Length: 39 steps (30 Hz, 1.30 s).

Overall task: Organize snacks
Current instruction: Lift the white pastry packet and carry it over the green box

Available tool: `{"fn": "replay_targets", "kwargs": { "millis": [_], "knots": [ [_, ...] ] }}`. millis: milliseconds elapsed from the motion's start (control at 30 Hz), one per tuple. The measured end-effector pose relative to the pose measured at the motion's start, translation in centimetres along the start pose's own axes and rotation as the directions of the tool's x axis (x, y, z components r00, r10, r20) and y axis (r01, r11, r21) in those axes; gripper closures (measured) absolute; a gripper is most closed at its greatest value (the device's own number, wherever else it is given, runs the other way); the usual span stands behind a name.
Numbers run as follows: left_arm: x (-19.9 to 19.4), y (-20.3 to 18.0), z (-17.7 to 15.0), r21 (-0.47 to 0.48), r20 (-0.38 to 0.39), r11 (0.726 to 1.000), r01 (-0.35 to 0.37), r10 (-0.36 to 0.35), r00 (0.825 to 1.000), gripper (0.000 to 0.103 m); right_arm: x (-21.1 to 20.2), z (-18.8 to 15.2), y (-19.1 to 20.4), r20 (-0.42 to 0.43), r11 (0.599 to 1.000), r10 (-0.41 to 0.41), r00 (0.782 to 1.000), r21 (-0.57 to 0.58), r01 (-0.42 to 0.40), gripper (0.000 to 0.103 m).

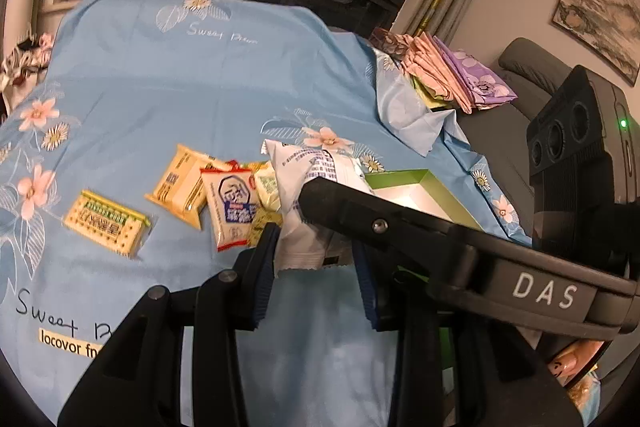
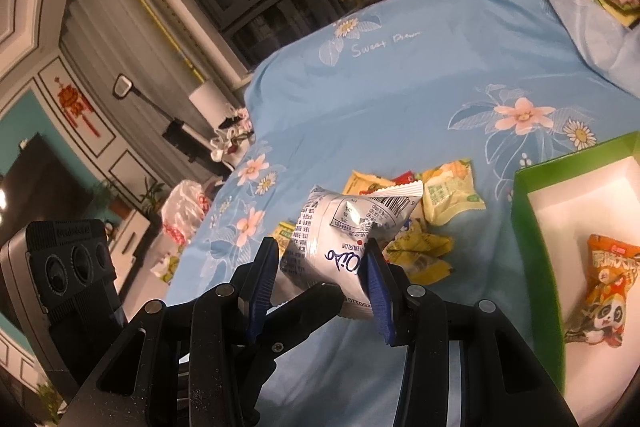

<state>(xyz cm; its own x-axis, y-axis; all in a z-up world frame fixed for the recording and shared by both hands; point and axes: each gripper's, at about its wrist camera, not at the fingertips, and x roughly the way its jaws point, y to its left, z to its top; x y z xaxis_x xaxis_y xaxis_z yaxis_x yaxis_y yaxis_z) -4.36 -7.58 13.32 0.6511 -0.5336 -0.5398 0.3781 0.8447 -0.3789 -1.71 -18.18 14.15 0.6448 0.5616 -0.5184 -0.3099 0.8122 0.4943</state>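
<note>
Right wrist view: showing a blue flowered bedsheet [image 2: 400,87] filling most of the frame. Showing next a green box [image 2: 532,179] at the right edge, white inside, holding an orange panda packet [image 2: 604,291]. Catching the white packet [image 2: 340,239] raised just above the sheet, left of the box and in front of the loose heap. Seeing the right gripper [image 2: 320,251] clamping its blue pads on the packet's lower half.

Left wrist view: finding the left gripper [image 1: 314,247] nearly together, apparently pinching the crimped bottom seam of that same packet [image 1: 304,187], though partly hiding behind the other tool's finger. Picking out a red-and-white packet [image 1: 230,203] and a cracker packet [image 1: 106,227] lying flat on the sheet.

Judging the white packet as light, puffy with air, slick foil, crushable inside. Favouring a hold on the flat crimped ends rather than squeezing the belly. Expecting slipping if gripping loosely.

Reading "Sweet Dream" in script on the sheet, a strip beginning "locovor" near the bottom edge, and "DAS" [image 1: 544,293] on the right tool's finger. Making out a barcode and blue cursive on the white packet, too distorted for spelling out.
</note>
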Motion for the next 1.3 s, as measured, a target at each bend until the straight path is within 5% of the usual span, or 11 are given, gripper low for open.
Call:
{"fn": "replay_targets", "kwargs": {
  "millis": [533, 1300],
  "knots": [
    [1.6, -4.7, 1.4, 0.085, 0.002, 0.995, 0.05, -0.05, 0.999, 0.068, -4.6, 1.1, -2.9, 0.087, 0.997, -0.033, 0.996, 0.069, 0.028, 0.057],
    [8.1, -11.3, 2.5, 0.158, -0.108, 0.979, 0.129, -0.113, 0.988, 0.068, -8.5, 1.8, -11.3, 0.137, 0.96, -0.105, 0.985, 0.272, 0.065, 0.057]
  ]
}}
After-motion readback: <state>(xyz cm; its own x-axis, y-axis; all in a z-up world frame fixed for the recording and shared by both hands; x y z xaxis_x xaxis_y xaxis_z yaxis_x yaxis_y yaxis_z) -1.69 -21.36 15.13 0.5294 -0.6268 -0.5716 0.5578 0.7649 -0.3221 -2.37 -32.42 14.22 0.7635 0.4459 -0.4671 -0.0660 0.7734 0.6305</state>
